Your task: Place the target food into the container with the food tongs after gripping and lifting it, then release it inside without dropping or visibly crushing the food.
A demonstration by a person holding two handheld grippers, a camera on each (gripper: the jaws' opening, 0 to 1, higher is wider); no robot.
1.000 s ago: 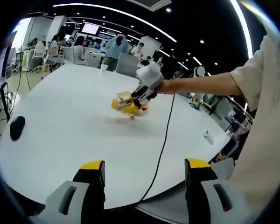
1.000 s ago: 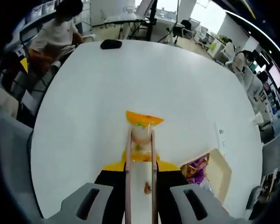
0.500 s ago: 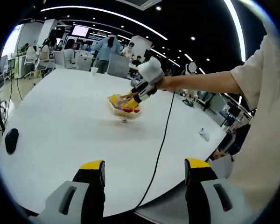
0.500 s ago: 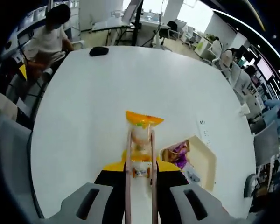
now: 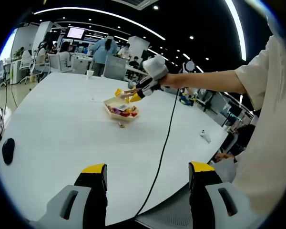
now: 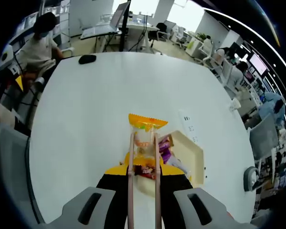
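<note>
A crinkly orange-topped snack packet (image 6: 144, 131) is pinched in slim tongs (image 6: 143, 162) clamped by the right hand-held gripper (image 6: 143, 177). The shallow cream tray (image 6: 194, 155) (wrapped snacks inside) rests on the white bench (image 6: 86, 119). The left hand-held gripper (image 5: 148, 174) is held open, empty.

In our right gripper view, the tongs (image 6: 143, 157) pinch a snack packet (image 6: 146, 130) above the table (image 6: 86, 119), the container (image 6: 188, 155) just right of them. A mouse (image 6: 87, 59) lies far beyond.

right gripper (image 6: 143, 167) clamped the tongs (image 6: 143, 191) | tongs pinched an orange-topped snack packet (image 6: 145, 131) | above the container's (image 6: 193, 157) near edge
</note>
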